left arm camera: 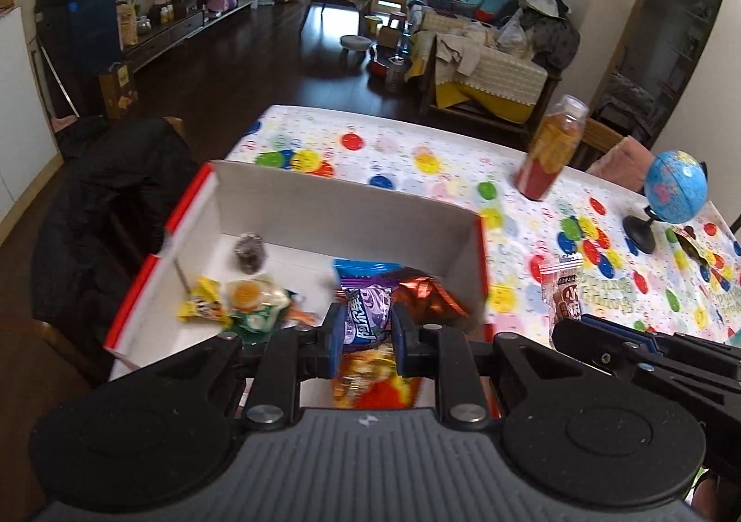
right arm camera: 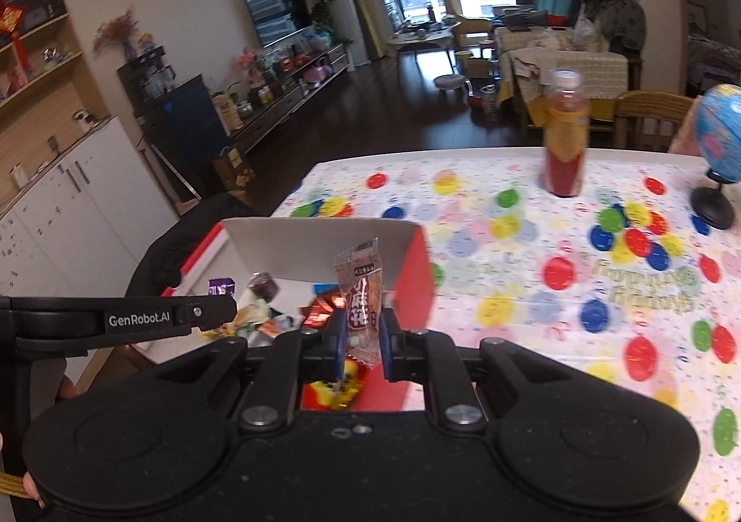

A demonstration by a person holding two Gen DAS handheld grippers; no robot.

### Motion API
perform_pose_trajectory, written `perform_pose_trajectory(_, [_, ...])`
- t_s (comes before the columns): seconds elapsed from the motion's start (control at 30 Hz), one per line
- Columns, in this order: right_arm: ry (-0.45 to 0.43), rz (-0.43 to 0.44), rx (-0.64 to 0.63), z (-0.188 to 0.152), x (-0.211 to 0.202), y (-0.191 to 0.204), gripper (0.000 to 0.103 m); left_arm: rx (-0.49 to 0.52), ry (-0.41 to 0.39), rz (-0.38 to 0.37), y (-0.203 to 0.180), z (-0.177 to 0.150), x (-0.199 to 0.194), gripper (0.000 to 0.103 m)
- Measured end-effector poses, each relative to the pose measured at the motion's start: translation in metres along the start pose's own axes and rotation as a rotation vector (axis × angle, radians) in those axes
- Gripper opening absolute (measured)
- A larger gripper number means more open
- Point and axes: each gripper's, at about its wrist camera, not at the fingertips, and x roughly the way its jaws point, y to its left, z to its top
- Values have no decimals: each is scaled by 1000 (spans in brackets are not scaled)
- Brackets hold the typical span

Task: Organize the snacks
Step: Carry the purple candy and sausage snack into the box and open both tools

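Note:
A white cardboard box with red outer walls (left arm camera: 324, 207) stands on the table's left side and holds several snack packets. My left gripper (left arm camera: 363, 332) hangs over the box, shut on a purple and blue snack packet (left arm camera: 363, 313). In the right wrist view my right gripper (right arm camera: 363, 343) is shut on a clear packet with a brown and red snack (right arm camera: 361, 290), held above the box's right wall (right arm camera: 417, 272). That same packet (left arm camera: 566, 290) shows at the right of the left wrist view, in front of the right gripper's black fingers (left arm camera: 597, 336).
A bottle of red drink (left arm camera: 551, 151) and a small blue globe on a black stand (left arm camera: 674, 193) stand on the dotted tablecloth (right arm camera: 532, 290) to the right. One loose wrapper (left arm camera: 694, 248) lies near the globe. A chair draped with a black coat (left arm camera: 106, 207) stands left of the table.

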Motion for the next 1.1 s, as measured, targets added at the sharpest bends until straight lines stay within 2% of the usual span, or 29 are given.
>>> perform_pose_trajectory(0.3, [55,25,-53,5,40,39,13,-2,11,48,47,10,14,20])
perform_pose_trajectory(0.6, [145,34,-92,-2,90,62,13,-3,85,91,83,15,54,21])
perform_pose_trajectory(0.83, [214,43,-100,-12,119,69,13,41,134,92,85,9,81,21])
perform_pose_trajectory(1.1, [252,48,-99,-22,127,70,14,60,181,84,80,-5,98,21])
